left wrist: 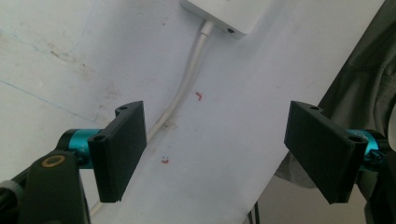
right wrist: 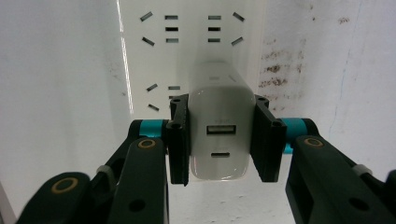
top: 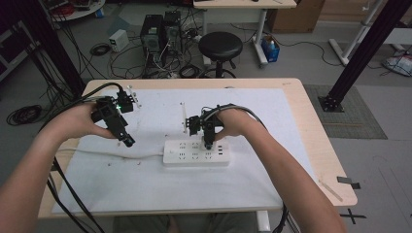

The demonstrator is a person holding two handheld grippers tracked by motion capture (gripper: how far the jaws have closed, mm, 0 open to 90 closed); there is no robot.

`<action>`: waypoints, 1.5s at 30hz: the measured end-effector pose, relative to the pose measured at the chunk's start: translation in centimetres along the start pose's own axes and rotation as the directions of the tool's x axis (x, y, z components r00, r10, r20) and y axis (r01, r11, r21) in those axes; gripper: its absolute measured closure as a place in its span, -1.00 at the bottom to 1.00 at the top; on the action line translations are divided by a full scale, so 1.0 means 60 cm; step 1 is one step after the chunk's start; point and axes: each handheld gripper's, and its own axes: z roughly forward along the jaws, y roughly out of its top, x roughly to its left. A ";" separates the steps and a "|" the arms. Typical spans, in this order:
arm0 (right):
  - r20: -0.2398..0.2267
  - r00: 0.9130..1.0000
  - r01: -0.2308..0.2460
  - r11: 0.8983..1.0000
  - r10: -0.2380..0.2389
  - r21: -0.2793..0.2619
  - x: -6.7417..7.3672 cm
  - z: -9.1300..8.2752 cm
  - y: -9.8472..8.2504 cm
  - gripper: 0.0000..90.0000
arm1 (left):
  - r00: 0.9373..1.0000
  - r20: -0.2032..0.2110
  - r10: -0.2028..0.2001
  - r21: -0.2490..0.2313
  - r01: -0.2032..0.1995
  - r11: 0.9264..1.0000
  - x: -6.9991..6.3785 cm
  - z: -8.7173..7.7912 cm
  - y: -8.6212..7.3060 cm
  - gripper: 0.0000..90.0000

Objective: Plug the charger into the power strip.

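Tongs [right wrist: 220, 140] on the right clamp a white charger [right wrist: 219, 130] over the power strip [top: 196, 153].

Right claw [top: 209, 144] on power strip [top: 196, 153], left claw [top: 128, 141] perhaps hovering

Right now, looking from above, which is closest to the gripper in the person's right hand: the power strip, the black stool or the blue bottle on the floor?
1. Power strip: on the table, directly beneath the right gripper.
2. Black stool: on the floor beyond the table's far edge.
3. Blue bottle: farther right, by the desk leg.
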 end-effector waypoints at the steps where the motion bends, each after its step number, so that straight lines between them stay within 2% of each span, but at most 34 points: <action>1: 0.010 1.000 0.012 1.000 -0.012 0.008 0.002 0.001 0.003 0.40 | 1.000 -0.001 0.000 0.002 0.000 1.000 0.001 0.001 0.001 -0.53; 7: 0.008 1.000 0.011 1.000 -0.011 -0.004 0.001 0.003 0.000 0.40 | 1.000 0.004 0.007 -0.006 -0.007 1.000 0.000 0.005 0.009 -0.53; 9: 0.024 0.999 0.023 1.000 -0.023 0.007 0.006 0.004 0.003 0.40 | 1.000 0.007 0.015 -0.003 -0.015 1.000 0.002 0.006 0.011 -0.53; 10: 0.027 0.999 0.023 1.000 -0.023 0.013 0.007 0.004 0.004 0.40 | 1.000 0.008 0.004 -0.010 -0.004 1.000 0.001 0.007 0.012 -0.53; 11: 0.032 0.999 0.023 1.000 -0.023 0.005 0.008 0.005 0.004 0.40 | 1.000 0.007 0.014 -0.007 -0.014 1.000 0.002 0.008 0.014 -0.53; 17: 0.017 1.000 0.010 1.000 -0.010 -0.027 0.002 0.009 -0.002 0.40 | 1.000 0.018 0.022 -0.006 -0.022 1.000 0.002 0.015 0.021 -0.53; 18: 0.016 1.000 -0.006 1.000 0.007 -0.027 0.005 0.010 -0.002 0.40 | 1.000 0.018 0.024 -0.006 -0.024 1.000 0.003 0.016 0.022 -0.53; 20: 0.030 1.000 0.003 1.000 -0.002 -0.015 0.008 0.014 0.003 0.40 | 0.999 0.022 0.025 -0.003 -0.025 1.000 0.004 0.017 0.023 -0.53; 24: 0.019 1.000 -0.014 1.000 0.015 -0.016 0.006 0.017 0.002 0.40 | 0.999 0.021 0.028 -0.006 -0.028 1.000 0.007 0.017 0.021 -0.53; 28: 0.017 1.000 -0.003 1.000 0.004 -0.022 0.003 0.018 0.002 0.39 | 0.999 0.021 0.025 -0.008 -0.025 1.000 0.008 0.018 0.020 -0.53; 29: -0.018 1.000 -0.017 0.998 0.016 -0.058 -0.005 0.018 -0.006 0.37 | 1.000 0.021 0.024 -0.012 -0.024 1.000 0.010 0.018 0.019 -0.53; 30: -0.018 1.000 -0.017 0.998 0.016 -0.058 -0.005 0.018 -0.006 0.37 | 1.000 0.020 0.017 -0.019 -0.017 1.000 0.011 0.018 0.018 -0.53; 31: -0.040 0.999 -0.024 0.995 0.020 -0.096 -0.009 0.018 -0.014 0.24 | 1.000 0.020 0.018 -0.017 -0.018 1.000 0.012 0.018 0.017 -0.53; 32: -0.044 0.999 -0.038 0.990 0.032 -0.138 -0.010 0.015 -0.024 0.00 | 1.000 0.016 0.019 -0.019 -0.019 1.000 0.013 0.018 0.016 -0.53; 33: -0.033 0.997 -0.070 0.980 0.065 -0.187 -0.014 0.008 -0.035 -0.16 | 1.000 0.015 0.019 -0.017 -0.019 1.000 0.014 0.018 0.016 -0.53; 34: -0.042 0.992 -0.123 0.964 0.116 -0.236 -0.019 -0.003 -0.049 -0.26 | 1.000 0.008 0.021 -0.017 -0.021 1.000 0.015 0.018 0.015 -0.53; 35: -0.074 0.978 -0.208 0.926 0.195 -0.314 -0.023 -0.031 -0.082 -0.35 | 1.000 0.001 0.019 -0.019 -0.019 1.000 0.016 0.017 0.015 -0.53; 37: -0.051 0.962 -0.269 0.897 0.269 -0.351 -0.026 -0.055 -0.120 -0.52 | 1.000 -0.010 0.014 -0.032 -0.015 0.999 0.016 0.013 0.013 -0.53; 38: -0.051 0.962 -0.269 0.897 0.269 -0.351 -0.026 -0.055 -0.120 -0.52 | 1.000 -0.009 0.014 -0.037 -0.015 0.999 0.018 0.012 0.013 -0.53; 39: -0.045 0.927 -0.365 0.870 0.372 -0.332 -0.024 -0.075 -0.161 -0.52 | 1.000 -0.018 0.007 -0.041 -0.008 0.999 0.018 0.011 0.012 -0.53; 40: -0.030 0.905 -0.410 0.849 0.425 -0.334 -0.022 -0.083 -0.183 -0.52 | 1.000 -0.029 0.009 -0.041 -0.010 0.999 0.019 0.009 0.012 -0.53; 41: -0.030 0.905 -0.410 0.849 0.425 -0.334 -0.022 -0.083 -0.183 -0.52 | 0.999 -0.039 0.004 -0.043 -0.005 0.999 0.018 0.008 0.012 -0.53; 42: -0.023 0.840 -0.519 0.790 0.542 -0.327 -0.019 -0.098 -0.226 -0.56 | 0.999 -0.049 0.002 -0.043 -0.004 0.999 0.017 0.008 0.013 -0.59; 43: -0.022 0.800 -0.573 0.752 0.600 -0.327 -0.018 -0.102 -0.248 -0.56 | 0.998 -0.059 0.002 -0.039 -0.005 0.999 0.017 0.008 0.014 -0.59; 44: -0.022 0.755 -0.626 0.710 0.656 -0.322 -0.017 -0.105 -0.269 -0.56 | 0.997 -0.071 -0.005 -0.043 0.002 0.999 0.017 0.009 0.015 -0.59; 45: -0.022 0.755 -0.626 0.710 0.656 -0.322 -0.017 -0.105 -0.269 -0.56 | 0.997 -0.080 -0.003 -0.036 0.000 0.999 0.017 0.008 0.016 -0.59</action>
